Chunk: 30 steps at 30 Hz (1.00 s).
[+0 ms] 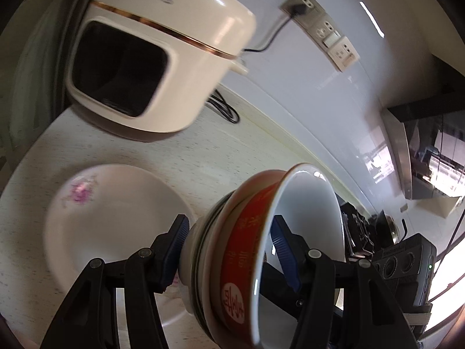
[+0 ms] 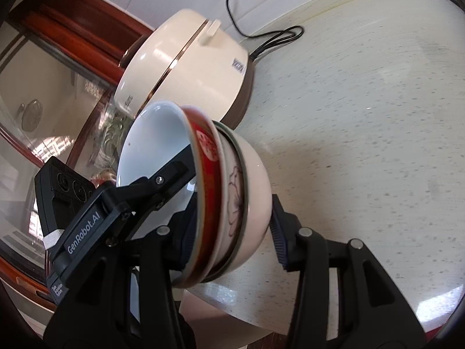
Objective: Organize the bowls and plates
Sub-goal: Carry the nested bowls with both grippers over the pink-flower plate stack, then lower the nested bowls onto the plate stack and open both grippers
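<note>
Three nested bowls (image 1: 305, 203) hang tilted on their side above the counter: a red bowl with a white inside (image 1: 241, 250), a flower-patterned one, and a cream outer one (image 2: 258, 186). My left gripper (image 1: 229, 250) is shut on the stack, one pad inside the red bowl and the other on the cream bowl's base. From the opposite side, my right gripper (image 2: 232, 232) is shut on the same stack (image 2: 162, 145) the same way. One of the left gripper's fingers (image 2: 171, 174) reaches into the bowl in the right wrist view. A white plate with a pink flower (image 1: 116, 218) lies on the counter below.
A cream rice cooker (image 1: 162, 58) (image 2: 189, 67) stands on the pale speckled counter (image 2: 363, 116), its black cord (image 2: 276, 40) running to a wall socket (image 1: 302, 3). A wooden-framed glass door (image 2: 58, 58) lies left of the counter's edge. A stove area (image 1: 363, 226) sits far right.
</note>
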Available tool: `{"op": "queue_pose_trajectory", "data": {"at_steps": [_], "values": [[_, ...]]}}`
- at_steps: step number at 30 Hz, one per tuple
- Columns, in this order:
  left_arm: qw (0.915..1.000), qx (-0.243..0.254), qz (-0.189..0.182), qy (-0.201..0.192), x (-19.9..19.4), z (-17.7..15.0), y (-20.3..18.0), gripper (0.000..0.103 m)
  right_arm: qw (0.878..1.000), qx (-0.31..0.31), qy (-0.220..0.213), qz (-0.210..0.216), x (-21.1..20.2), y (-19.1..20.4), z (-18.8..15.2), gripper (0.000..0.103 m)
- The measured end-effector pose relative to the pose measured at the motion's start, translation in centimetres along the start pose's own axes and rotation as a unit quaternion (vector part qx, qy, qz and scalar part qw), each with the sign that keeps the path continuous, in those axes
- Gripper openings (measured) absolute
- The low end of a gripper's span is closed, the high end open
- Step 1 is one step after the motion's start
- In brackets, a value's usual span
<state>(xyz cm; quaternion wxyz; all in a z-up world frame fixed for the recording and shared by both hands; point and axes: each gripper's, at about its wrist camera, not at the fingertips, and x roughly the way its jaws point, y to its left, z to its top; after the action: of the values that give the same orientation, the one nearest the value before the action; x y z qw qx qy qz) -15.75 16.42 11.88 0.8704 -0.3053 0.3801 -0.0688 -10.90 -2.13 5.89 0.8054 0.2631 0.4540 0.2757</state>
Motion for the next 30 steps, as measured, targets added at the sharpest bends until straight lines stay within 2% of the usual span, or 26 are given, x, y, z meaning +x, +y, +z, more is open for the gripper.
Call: {"op": "queue_pose_trajectory", "data": {"at_steps": [12,20,30], "values": [[0.9982,-0.047,0.034,-0.017,-0.8,0.7,5.2,0.062,0.998,-0.022,0.050,0.009,6.0,2.3,-0.3,0.048],[0.9965,-0.068,0.044,-0.021,-0.3,1.4,7.3,0.062,0.997,-0.030,0.066,0.009,8.9,2.9,0.2,0.048],[0.9959,-0.079,0.038,-0.021,0.2,1.4,8.0,0.063,0.996,-0.050,0.075,0.004,9.5,3.3,-0.2,0.051]]}}
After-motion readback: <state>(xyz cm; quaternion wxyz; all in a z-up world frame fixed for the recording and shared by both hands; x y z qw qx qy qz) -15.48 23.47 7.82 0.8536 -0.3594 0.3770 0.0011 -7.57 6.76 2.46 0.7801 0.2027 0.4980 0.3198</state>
